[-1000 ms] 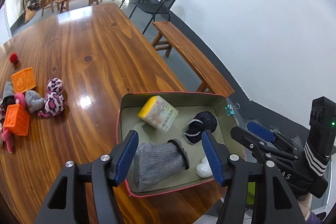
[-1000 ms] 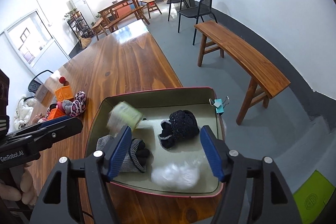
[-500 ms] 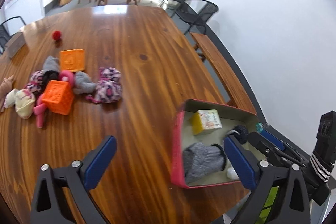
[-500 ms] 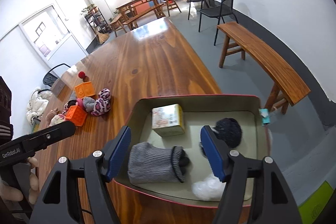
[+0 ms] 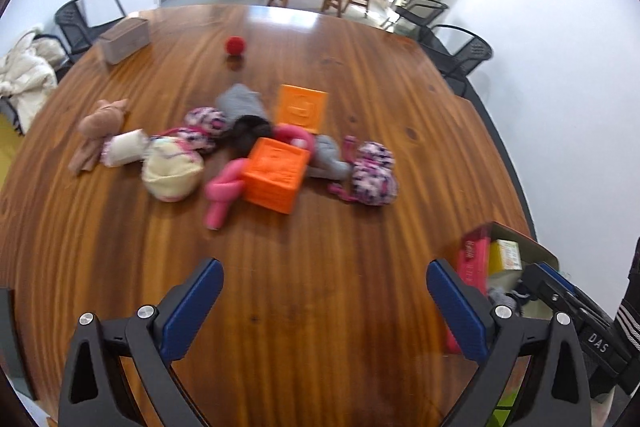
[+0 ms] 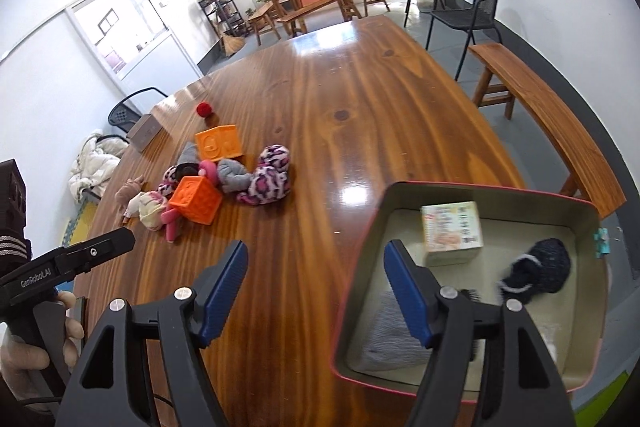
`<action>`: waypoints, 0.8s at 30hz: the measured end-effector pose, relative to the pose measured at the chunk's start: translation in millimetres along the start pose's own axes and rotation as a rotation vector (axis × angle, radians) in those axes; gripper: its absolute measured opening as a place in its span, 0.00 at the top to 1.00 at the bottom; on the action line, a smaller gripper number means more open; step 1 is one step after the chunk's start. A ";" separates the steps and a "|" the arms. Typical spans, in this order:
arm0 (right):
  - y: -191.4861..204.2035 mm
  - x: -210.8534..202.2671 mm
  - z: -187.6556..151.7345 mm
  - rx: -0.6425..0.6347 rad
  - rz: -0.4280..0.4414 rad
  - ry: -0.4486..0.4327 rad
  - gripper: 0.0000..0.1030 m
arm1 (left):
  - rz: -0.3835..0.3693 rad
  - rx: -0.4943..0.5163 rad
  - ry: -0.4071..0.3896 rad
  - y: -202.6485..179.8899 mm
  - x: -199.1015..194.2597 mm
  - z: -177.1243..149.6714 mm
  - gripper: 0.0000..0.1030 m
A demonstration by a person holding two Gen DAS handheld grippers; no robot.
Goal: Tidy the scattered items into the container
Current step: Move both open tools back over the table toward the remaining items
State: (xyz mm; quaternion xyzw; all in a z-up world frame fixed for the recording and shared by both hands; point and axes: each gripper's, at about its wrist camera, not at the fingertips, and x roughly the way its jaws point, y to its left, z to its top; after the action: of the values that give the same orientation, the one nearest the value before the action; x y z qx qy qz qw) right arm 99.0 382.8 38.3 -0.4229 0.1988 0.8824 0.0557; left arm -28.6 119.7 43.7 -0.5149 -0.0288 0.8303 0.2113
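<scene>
Left gripper [image 5: 322, 307]: jaws wide apart and empty, now swung away from the tin and aimed across the table at the pile; a second ago it hung over the tin, framing the grey sock.
Right gripper [image 6: 316, 287]: jaws spread and empty, one finger over bare wood, the other over the tin's near wall; its view has turned left off the tin's middle.
Tin [image 6: 472, 187]: at the table's near right corner, holding a printed box [image 6: 452, 233], a dark sock [image 6: 536, 267], a grey sock [image 6: 388, 339] and something white, partly hidden.
Pile [image 5: 256, 147]: well apart from the tin at mid-table, with two orange cubes [image 5: 276, 173], pink and leopard-print soft pieces, a cream one and a tan one; a red ball [image 5: 235, 45] lies alone beyond.
Table [image 5: 320, 247]: bare wood between grippers and pile.
Reading: the last drop looks finished, and the left gripper seems headed for the next piece; most of the scatter is still out.
</scene>
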 end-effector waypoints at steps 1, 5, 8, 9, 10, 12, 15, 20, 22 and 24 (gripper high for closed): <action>6.3 4.0 0.5 -0.003 0.004 0.006 0.28 | 0.012 -0.012 -0.001 10.3 -1.3 1.9 0.00; 31.4 22.1 2.3 -0.015 0.013 0.035 0.28 | 0.063 -0.065 -0.001 60.5 -4.7 9.7 0.00; 46.8 32.9 1.5 -0.019 0.012 0.054 0.28 | 0.102 -0.108 -0.005 99.9 -8.3 18.4 0.00; 52.1 36.7 2.1 -0.021 0.011 0.060 0.27 | 0.114 -0.120 -0.007 111.1 -9.1 21.5 0.00; 56.5 40.3 2.4 -0.021 0.009 0.066 0.27 | 0.123 -0.128 -0.010 120.4 -9.9 24.4 0.00; 64.6 47.7 3.4 -0.017 0.005 0.076 0.26 | 0.143 -0.146 -0.017 143.2 -10.0 33.4 0.00; 74.4 58.1 5.2 -0.009 -0.005 0.087 0.25 | 0.164 -0.157 -0.021 169.1 -7.7 47.3 0.00; 86.9 75.9 8.6 0.011 -0.026 0.108 0.25 | 0.182 -0.162 -0.003 205.7 9.5 72.5 0.00; 91.6 84.3 9.9 0.018 -0.037 0.118 0.24 | 0.186 -0.161 0.005 215.8 18.7 81.3 0.00; 94.3 90.3 10.3 0.026 -0.045 0.126 0.24 | 0.188 -0.154 0.014 225.5 30.0 91.1 0.00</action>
State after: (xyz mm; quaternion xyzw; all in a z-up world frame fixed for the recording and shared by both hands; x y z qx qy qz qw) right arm 8.9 294.3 3.3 -0.4813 0.2036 0.8498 0.0684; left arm -191.5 -58.4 1.2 -0.5359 -0.0425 0.8381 0.0926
